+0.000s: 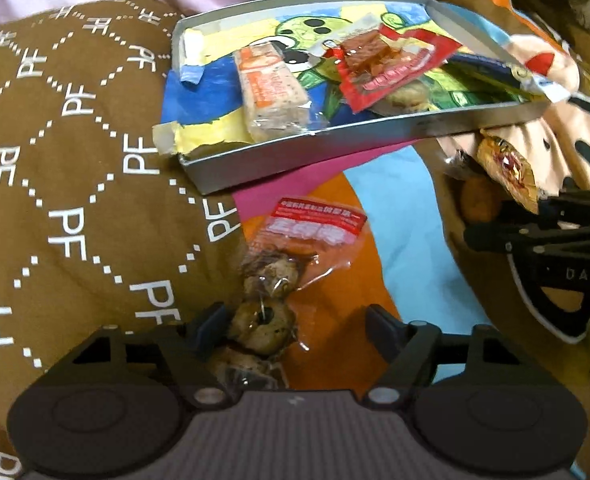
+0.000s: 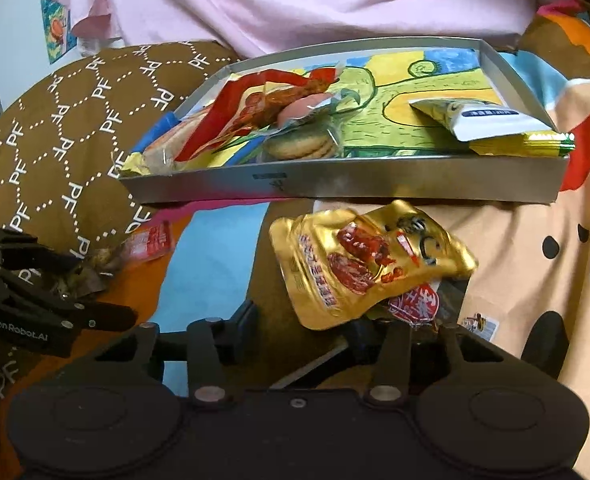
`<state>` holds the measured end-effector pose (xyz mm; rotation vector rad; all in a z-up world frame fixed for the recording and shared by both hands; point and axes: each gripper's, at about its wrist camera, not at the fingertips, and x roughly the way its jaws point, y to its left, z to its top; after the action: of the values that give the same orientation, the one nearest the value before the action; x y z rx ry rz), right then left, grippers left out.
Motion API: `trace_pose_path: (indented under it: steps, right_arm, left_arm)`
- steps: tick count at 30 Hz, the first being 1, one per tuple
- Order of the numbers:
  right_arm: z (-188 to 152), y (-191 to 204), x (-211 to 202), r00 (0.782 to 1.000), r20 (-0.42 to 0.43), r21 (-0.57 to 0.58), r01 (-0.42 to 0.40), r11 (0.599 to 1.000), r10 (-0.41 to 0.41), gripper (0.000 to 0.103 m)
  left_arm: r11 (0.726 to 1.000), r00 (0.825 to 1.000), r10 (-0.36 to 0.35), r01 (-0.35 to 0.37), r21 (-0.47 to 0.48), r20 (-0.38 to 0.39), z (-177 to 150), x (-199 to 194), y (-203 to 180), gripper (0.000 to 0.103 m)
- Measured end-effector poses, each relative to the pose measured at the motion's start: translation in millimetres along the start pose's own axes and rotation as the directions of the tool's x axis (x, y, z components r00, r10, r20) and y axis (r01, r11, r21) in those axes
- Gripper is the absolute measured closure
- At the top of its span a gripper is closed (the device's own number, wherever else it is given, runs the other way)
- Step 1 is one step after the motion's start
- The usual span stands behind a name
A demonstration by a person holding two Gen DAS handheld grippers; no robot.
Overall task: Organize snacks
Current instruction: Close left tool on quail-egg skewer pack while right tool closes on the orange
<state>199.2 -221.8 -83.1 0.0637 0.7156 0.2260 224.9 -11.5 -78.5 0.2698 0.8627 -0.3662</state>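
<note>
On a patterned bedspread, the left gripper straddles a clear, red-labelled packet of dark snacks, jaws apart; the right gripper, also unclosed, frames a crinkled gold foil pouch. Both await clamping, then lifting into the shallow silver tin tray beyond.

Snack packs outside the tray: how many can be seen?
3. A clear red-labelled pack lies between the fingers of the left gripper; a gold pack is in front of the tray; a small red pack is partly under it. More may be hidden.
</note>
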Motion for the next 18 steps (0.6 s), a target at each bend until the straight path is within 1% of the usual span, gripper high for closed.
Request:
trace_pose_path:
  steps: [1, 2, 4, 7, 9, 11, 12, 14, 18]
  right_arm:
    - [1, -1, 1, 1.000, 0.001, 0.008, 0.006, 1.000, -0.006, 0.055]
    - [2, -4, 3, 1.000, 0.003, 0.025, 0.006, 1.000, -0.006, 0.055]
    - [3, -9, 7, 1.000, 0.004, 0.063, -0.004, 0.998, 0.004, 0.057]
    - [3, -7, 10, 1.000, 0.002, 0.052, -0.006, 0.999, 0.006, 0.066]
    - [2, -3, 10, 1.000, 0.000, 0.032, -0.011, 0.999, 0.011, 0.066]
    - [-1, 1, 8, 1.000, -0.010, 0.022, -0.023, 0.999, 0.023, 0.067]
    - [-2, 4, 7, 0.999, -0.016, 0.015, -0.029, 0.999, 0.029, 0.067]
    - [-6, 10, 3, 0.999, -0.029, -0.006, -0.041, 0.999, 0.041, 0.067]
    - [-14, 23, -8, 0.996, -0.053, -0.050, -0.070, 0.996, 0.068, 0.068]
  left_arm:
    - [1.000, 1.000, 0.015, -0.015, 0.012, -0.001, 2, 1, -1, 0.028]
    - [1.000, 1.000, 0.017, -0.017, 0.012, -0.003, 4, 3, 1, 0.027]
    - [1.000, 1.000, 0.008, -0.008, -0.012, -0.014, 8, 7, 5, 0.024]
    - [0.999, 1.000, 0.005, -0.006, -0.049, -0.019, 13, 11, 10, 0.026]
    - [0.998, 1.000, 0.021, -0.022, -0.052, -0.020, 12, 12, 8, 0.029]
    - [0.998, 0.999, 0.040, -0.040, -0.038, -0.015, 11, 11, 2, 0.036]
    - [0.998, 0.999, 0.047, -0.048, -0.039, -0.015, 10, 10, 0, 0.038]
    - [0.998, 0.998, 0.054, -0.055, -0.044, -0.024, 10, 7, -3, 0.047]
    - [0.995, 0.996, 0.070, -0.073, -0.062, -0.049, 9, 2, -9, 0.053]
